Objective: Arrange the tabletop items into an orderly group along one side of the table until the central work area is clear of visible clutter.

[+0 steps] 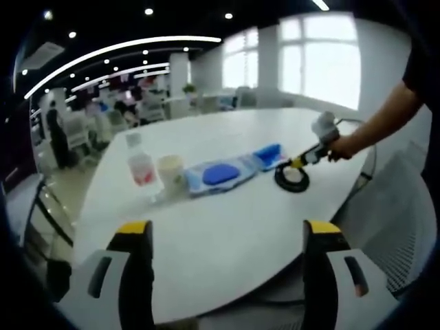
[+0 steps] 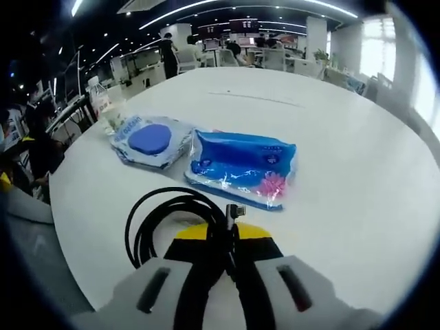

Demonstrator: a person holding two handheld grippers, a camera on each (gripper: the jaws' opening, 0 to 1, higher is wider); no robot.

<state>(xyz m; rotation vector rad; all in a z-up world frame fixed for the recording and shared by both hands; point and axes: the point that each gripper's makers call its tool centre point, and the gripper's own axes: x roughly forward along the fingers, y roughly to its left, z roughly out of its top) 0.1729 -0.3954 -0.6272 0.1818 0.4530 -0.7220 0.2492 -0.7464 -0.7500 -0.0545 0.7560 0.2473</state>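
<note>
We hold the right gripper [image 2: 221,237] clamped on a coiled black cable [image 2: 167,218], glossy loops resting on the white table [image 2: 357,172] just beside a blue wet-wipe pack [image 2: 242,167]; a second pack with a blue oval lid [image 2: 152,139], a cup [image 1: 170,170] and a water bottle [image 1: 141,166] line up beyond; left gripper [image 1: 227,237] jaws wide apart, empty.

A big window [image 1: 323,58] glows bright on the far right wall. Long curved lights [image 1: 117,48] run across the dark ceiling. Far off on the left are desks and chairs [image 1: 148,106] with people sitting and standing near them. A green plant [image 2: 321,55] stands far back. A grey mesh chair [image 1: 395,220] sits near, on the right.
</note>
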